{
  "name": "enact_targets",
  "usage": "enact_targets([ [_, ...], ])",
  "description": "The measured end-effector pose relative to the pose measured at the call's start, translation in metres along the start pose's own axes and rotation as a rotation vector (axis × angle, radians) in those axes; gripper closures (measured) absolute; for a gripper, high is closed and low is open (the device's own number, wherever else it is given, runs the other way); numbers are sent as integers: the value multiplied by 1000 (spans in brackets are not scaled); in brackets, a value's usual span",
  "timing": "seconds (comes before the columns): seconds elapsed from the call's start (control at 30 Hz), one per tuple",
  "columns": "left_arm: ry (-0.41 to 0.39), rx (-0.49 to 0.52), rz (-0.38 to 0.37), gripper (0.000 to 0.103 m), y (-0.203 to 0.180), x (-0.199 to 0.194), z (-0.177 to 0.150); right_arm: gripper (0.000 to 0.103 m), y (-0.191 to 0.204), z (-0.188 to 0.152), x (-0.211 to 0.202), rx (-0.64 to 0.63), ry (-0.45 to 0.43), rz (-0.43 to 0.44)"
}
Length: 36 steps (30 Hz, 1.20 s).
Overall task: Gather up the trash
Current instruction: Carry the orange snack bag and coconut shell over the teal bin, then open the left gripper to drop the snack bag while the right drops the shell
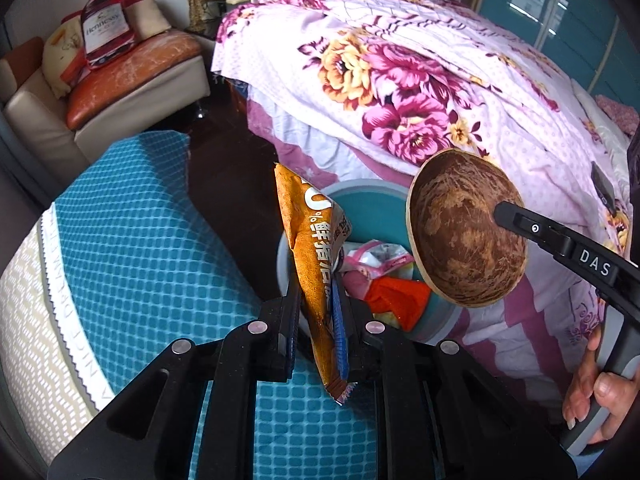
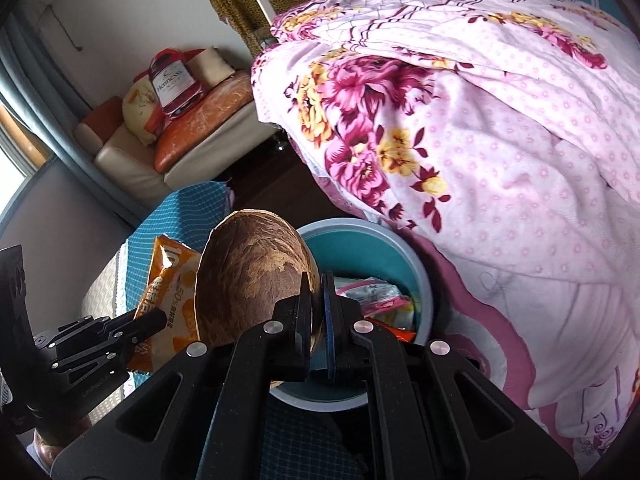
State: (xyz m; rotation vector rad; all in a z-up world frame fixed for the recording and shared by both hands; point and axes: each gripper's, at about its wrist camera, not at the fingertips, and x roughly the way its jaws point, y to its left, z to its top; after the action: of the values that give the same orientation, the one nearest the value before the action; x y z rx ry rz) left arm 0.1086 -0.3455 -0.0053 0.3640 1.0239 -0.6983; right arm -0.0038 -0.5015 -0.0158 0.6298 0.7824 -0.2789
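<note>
**Both pieces held at the bin: release them over the opening**

The left hand-held gripper (image 1: 320, 316) is clamped on an orange snack wrapper (image 1: 310, 248); the right hand-held gripper (image 2: 318, 308) pinches the rim of a brown coconut shell half (image 2: 248, 280). Both hang at the near edge of the teal trash bin (image 2: 360, 248), which already holds wrappers. Judging by this, each should be brought squarely over the opening before letting go, the heavier shell first. The teal checked cushion (image 1: 132, 240) sits just beside the bin, and the floral quilt (image 1: 400, 80) on the bed overhangs its far side. A sofa (image 1: 132, 80) stands well beyond.
</note>
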Motion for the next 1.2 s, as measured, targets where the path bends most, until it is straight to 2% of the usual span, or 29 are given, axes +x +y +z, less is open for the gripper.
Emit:
enact_targets([
  [0.27, 85, 13, -16, 87, -9, 44, -5, 97, -16, -2, 14, 9, 33, -51],
  [0.43, 114, 23, -12, 84, -11, 55, -8, 97, -18, -4, 25, 3, 58, -68],
  [0.53, 108, 22, -1, 61, -9, 54, -9, 97, -16, -5, 29, -3, 65, -73],
  [0.57, 103, 18, 5, 48, -8, 54, -9, 97, -15, -5, 30, -6, 67, -74],
  [0.6, 93, 13, 11, 39, -6, 52, -9, 97, -14, -5, 31, -9, 69, -76],
  [0.77, 77, -11, 22, 18, 2, 44, -11, 97, -10, -7, 35, -19, 76, -91],
  [0.97, 62, -54, 24, 11, 18, 31, -20, 97, -3, -7, 42, -35, 96, -107],
  [1.2, 61, -114, 25, 10, 41, 21, -36, 95, 8, -11, 63, -64, 145, -114],
])
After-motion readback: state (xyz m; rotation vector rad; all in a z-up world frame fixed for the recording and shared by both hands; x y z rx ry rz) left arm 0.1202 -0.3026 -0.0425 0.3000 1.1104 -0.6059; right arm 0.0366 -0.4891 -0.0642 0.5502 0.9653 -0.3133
